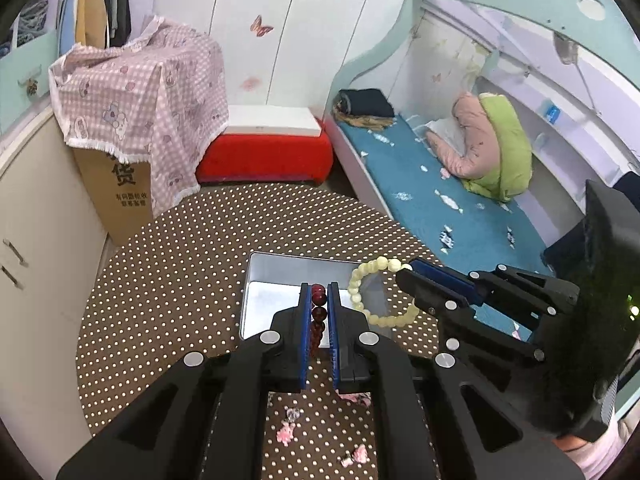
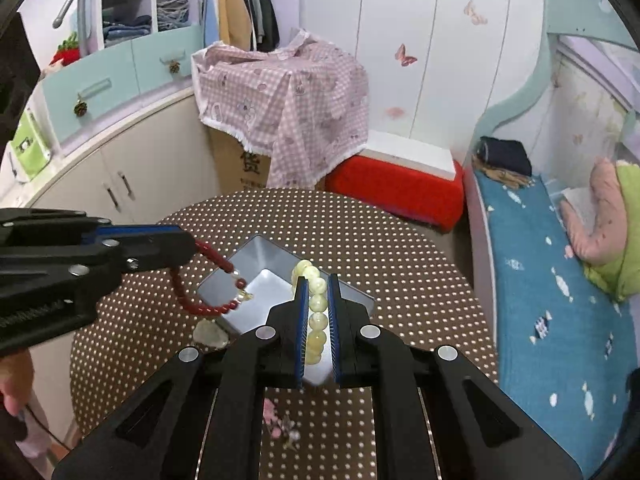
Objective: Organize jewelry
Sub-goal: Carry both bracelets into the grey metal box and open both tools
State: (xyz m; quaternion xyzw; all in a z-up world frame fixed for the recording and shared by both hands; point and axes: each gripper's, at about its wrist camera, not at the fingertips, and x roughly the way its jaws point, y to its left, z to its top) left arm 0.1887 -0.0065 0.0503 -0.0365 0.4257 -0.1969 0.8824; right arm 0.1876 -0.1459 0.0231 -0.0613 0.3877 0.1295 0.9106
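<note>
Nearest on the polka-dot desk (image 1: 168, 280) lie small pink trinkets (image 1: 286, 434), loose beside the claws' frames. The left claw (image 1: 319, 292) is clamped on a red bracelet (image 1: 319, 308), whose beads run up between the blue pads; in the right wrist view the loop hangs free from it above the desk and the tin's near-left corner. The right claw (image 2: 318, 286) is clamped on a cream bracelet (image 2: 316, 312), which in the left wrist view hangs as an open ring over the tin's right side. Both bracelets are held clear of the desk, close to each other but apart.

Under them sits an open metal tin (image 1: 288, 268), its floor bare and shiny. A pale flat stone-like piece (image 2: 210, 334) lies on the desk just beside the tin's near-left corner; what it is cannot be told.

Beyond the desk stands a cardboard box (image 1: 120, 196) printed with a large Chinese character, 货, and smaller lines too fine to read. A pink checked cloth (image 1: 140, 92) covers its top. Next to it is a red stool (image 1: 264, 156) bearing a white box (image 1: 272, 120). To the right runs a bed (image 1: 420, 184) with a blue sheet, and butterfly stickers (image 1: 261, 26) dot the wardrobe doors behind.
</note>
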